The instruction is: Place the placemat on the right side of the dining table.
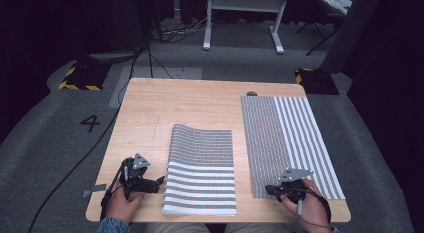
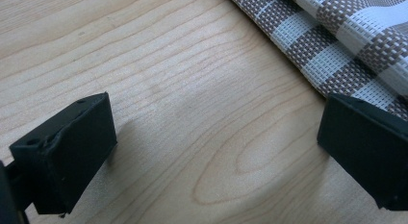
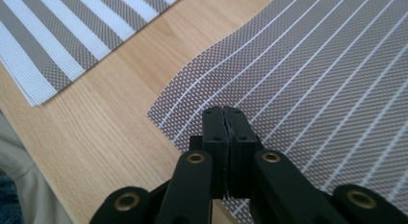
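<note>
Placemats on the wooden table [image 1: 150, 113]: a folded mat [image 1: 201, 168] lies at centre near the front edge, and a longer flat mat [image 1: 287, 143] lies to its right, its long axis running away from us toward the far edge. We see the right gripper [image 1: 272, 189] at the flat mat's near left corner, jaws pressed together; in the right gripper view [image 3: 224, 132] they meet over the corner [image 3: 166, 108] of the fine-striped weave, and we judge that a pinch on the mat edge, though the fabric between the pads is hidden, so we log the hold as probable. The left gripper [image 1: 159, 182] rests on bare wood just beside the folded mat's left edge, jaws spread wide with nothing between them; in the left gripper view the checked weave [image 2: 337, 36] lies beyond its right-hand jaw, touching or nearly so. Key relation for the next move: the flat mat stretches forward from the closed right jaws, so a fold would carry that corner along the long axis. The right hand is plainly nearer.
</note>
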`<state>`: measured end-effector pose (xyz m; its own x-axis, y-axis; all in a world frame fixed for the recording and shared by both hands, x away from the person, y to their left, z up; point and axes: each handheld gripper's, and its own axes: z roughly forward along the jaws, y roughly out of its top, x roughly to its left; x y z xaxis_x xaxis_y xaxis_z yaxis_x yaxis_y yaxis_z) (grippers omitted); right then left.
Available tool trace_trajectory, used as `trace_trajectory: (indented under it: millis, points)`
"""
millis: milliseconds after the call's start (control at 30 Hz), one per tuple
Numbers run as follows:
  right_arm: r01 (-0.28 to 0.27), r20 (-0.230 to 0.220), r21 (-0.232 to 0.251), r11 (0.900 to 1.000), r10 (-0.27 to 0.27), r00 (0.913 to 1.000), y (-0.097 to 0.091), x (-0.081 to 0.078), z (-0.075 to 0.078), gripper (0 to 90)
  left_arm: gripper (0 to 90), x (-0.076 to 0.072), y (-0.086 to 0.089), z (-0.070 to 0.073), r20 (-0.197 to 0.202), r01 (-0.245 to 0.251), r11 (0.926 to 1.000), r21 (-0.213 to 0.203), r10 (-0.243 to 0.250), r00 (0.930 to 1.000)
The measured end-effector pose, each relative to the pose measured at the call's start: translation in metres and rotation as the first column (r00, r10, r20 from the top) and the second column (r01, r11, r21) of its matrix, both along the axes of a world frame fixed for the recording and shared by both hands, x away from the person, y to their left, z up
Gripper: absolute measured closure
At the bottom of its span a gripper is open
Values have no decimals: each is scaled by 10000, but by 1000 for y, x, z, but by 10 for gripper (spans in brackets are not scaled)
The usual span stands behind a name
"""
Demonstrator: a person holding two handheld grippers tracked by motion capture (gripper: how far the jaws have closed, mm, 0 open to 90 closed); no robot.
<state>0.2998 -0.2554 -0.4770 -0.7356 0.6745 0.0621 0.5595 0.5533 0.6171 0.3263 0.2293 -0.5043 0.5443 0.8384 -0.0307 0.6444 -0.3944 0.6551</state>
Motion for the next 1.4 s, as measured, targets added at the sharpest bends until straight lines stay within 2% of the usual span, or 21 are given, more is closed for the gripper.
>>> trace_trajectory:
  millis: [67,267,333,400,533,567,600,667,733,833,1000,1233,1400]
  points:
    - [-26,-79,-90,10000,25,10000,2,0,-5,890,1,0,0,0,6,-16,10000,-16,16,10000]
    - [2,-3,-325,9995,-2,10000,5,-2,-4,848,1,0,0,0,-1,3,10000,0,-3,10000]
    - [-11,118,-260,9997,14,9999,7,-3,-2,829,1,0,0,0,1,6,10000,5,-6,10000]
    - [-1,325,47,10000,-1,9995,8,-5,3,793,1,0,0,0,4,-10,10000,-13,10,10000]
    - [-85,807,725,9973,26,9967,16,-8,19,641,1,0,0,0,4,-15,10000,9,15,10000]
    - [-212,1091,980,9950,105,9940,21,-9,26,553,2,0,0,0,3,-16,10000,-1,16,10000]
    - [-212,1091,980,9950,105,9940,21,-9,26,553,2,-1,0,0,-16,-40,10000,24,40,10000]
    - [-309,1312,1421,9894,121,9913,29,-9,34,485,1,-1,0,0,-7,-61,10000,22,61,10000]
    - [-466,1461,1657,9851,222,9890,36,-10,40,424,2,-1,0,0,7,-78,10000,24,78,10000]
    - [-726,1585,1820,9806,436,9864,47,-11,46,375,2,-1,0,0,11,-87,10000,21,87,10000]
    - [-1041,1734,2040,9734,687,9824,67,-12,50,349,1,-1,0,0,84,-134,9999,23,134,9999]
    - [-1471,1728,2176,9649,1102,9788,100,-15,42,336,1,-1,0,0,36,-107,9999,25,107,9999]
    - [-1757,1819,2092,9619,1383,9735,117,-16,39,336,1,-1,0,0,18,-90,10000,30,89,10000]
